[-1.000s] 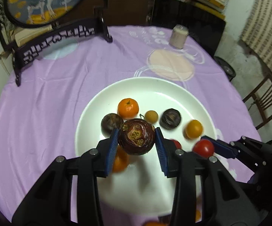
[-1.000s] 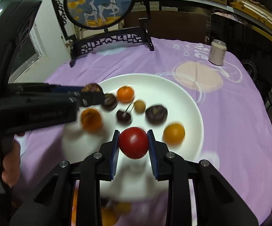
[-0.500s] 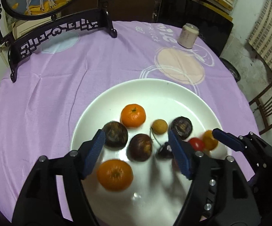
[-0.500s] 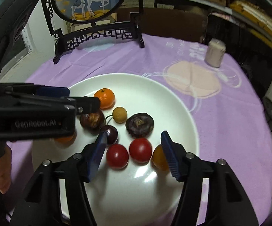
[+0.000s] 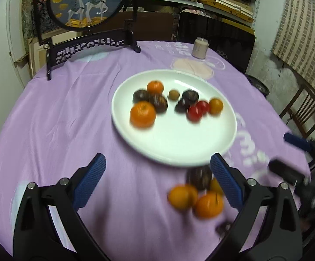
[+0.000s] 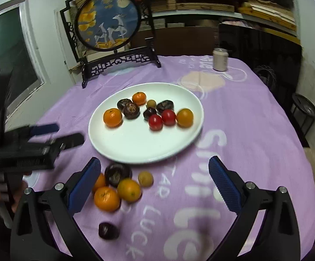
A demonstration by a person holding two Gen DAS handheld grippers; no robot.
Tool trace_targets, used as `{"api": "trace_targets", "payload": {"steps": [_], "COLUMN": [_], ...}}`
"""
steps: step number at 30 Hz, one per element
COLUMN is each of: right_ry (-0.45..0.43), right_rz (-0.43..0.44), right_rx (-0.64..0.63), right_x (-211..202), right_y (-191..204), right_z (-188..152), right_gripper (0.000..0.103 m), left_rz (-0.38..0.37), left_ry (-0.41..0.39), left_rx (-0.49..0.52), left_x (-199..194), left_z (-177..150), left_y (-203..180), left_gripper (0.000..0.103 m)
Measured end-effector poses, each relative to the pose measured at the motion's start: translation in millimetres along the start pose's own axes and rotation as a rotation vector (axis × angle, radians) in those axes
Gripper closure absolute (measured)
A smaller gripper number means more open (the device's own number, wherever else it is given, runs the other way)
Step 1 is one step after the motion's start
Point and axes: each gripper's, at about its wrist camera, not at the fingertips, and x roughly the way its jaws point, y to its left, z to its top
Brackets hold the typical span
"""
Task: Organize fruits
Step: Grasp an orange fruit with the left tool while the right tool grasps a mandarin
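While both sets of jaws have just been opening, the left gripper [image 5: 157, 179] and right gripper [image 6: 155, 179] now stand wide apart with nothing between their pads. On the white plate [image 6: 135, 150] lie oranges, red tomatoes [image 6: 155, 122] and dark fruits. More fruits [image 6: 116, 187] sit clustered on the purple tablecloth [image 6: 244, 119] just beside the plate's near rim.

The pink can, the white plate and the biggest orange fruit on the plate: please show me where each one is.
Pink can [image 6: 220, 59], right wrist view, middle of its side.
White plate [image 6: 144, 148], right wrist view, bare near part.
Biggest orange fruit [image 6: 112, 117], right wrist view, centre of its skin.
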Motion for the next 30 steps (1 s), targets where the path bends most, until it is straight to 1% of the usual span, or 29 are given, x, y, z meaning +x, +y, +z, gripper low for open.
{"api": "trace_targets", "payload": {"steps": [2,5,10,14,15,17,18,19,20,22,23,25,28,30], "right_ry": [-0.004,-0.005,0.037,0.086,0.094,0.102,0.116,0.133,0.150,0.171,0.183,0.213,0.248,0.240], "right_rz": [-0.008,-0.014,-0.004,0.054,0.081,0.118,0.134,0.137,0.138,0.134,0.134,0.143,0.144,0.140], "right_rx": [-0.007,-0.012,-0.047,-0.075,-0.076,-0.080,-0.086,-0.086,-0.077,-0.062,-0.055,-0.032,-0.017,-0.005], "right_x": [-5.8,-11.6,-11.9,-3.0,1.3,6.6,12.3,18.0,25.5,36.0,40.8,54.2,71.6,73.6], "right_y": [2.4,6.4,23.6,43.8,49.8,56.9,61.5,64.5,66.0,67.0,67.4,66.7,66.3,65.4], "right_z": [-2.5,-6.5,-22.5,-41.4,-46.5,-50.0,-51.1,-51.4,-51.7,-51.4,-51.8,-51.2,-52.1,-52.0], "right_gripper": [0.004,0.004,0.004,0.004,0.004,0.010,0.022,0.030,0.031,0.040,0.042,0.052,0.060,0.063], "left_rz": [0.010,-0.005,0.014,0.046,0.051,0.056,0.056,0.057,0.060,0.069,0.070,0.068,0.063,0.059], "left_ry": [0.003,0.018,0.018,0.013,0.015,0.020,0.021,0.019,0.015,0.007,0.005,0.002,0.010,0.016], "left_rx": [-0.004,-0.015,-0.032,-0.053,-0.063,-0.089,-0.099,-0.104,-0.106,-0.105,-0.105,-0.103,-0.100,-0.095], "left_x": [-7.2,-14.7,-27.1,-35.5,-37.1,-39.5,-41.2,-43.1,-44.8,-48.4,-49.3,-50.6,-48.6,-46.9], "left_z": [-12.4,-26.3,-42.8,-55.8,-59.0,-64.0,-66.2,-67.6,-68.2,-70.1,-70.3,-71.8,-72.3,-72.1], "left_y": [0.4,2.9,13.0,28.5,33.1,44.1,48.5,51.6,54.0,58.2,59.5,62.0,61.7,59.2], "left_gripper": [0.004,0.004,0.004,0.004,0.004,0.004,0.004,0.004,0.004,0.004,0.004,0.004,0.004,0.004]}}
